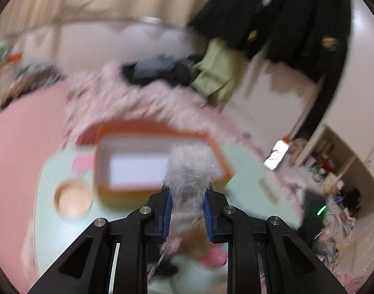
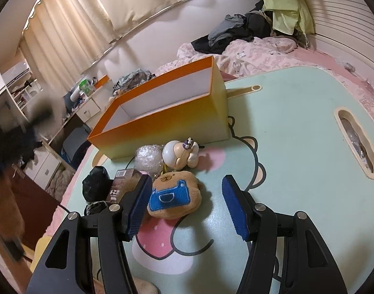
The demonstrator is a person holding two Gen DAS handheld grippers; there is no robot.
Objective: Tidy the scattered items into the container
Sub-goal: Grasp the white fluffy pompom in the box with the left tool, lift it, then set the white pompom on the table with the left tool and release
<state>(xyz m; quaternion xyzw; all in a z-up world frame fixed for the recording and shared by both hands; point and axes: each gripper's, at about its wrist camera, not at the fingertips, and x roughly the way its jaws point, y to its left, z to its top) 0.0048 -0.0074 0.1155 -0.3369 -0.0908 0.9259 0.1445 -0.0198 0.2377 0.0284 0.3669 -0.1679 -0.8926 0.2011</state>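
Your left gripper (image 1: 187, 204) pinches a grey fluffy pompom (image 1: 189, 169) above the orange box (image 2: 162, 112), while your right gripper (image 2: 185, 205) hangs spread wide beside the bear plush (image 2: 175, 197) on the table (image 2: 297, 122).

A: Left wrist view?
B: Elevated, angled down over the orange box (image 1: 160, 161); heavily blurred, so apparently some way above.

A: Right wrist view?
B: Low, near the mint table (image 2: 297, 127), facing the same box (image 2: 162, 112).
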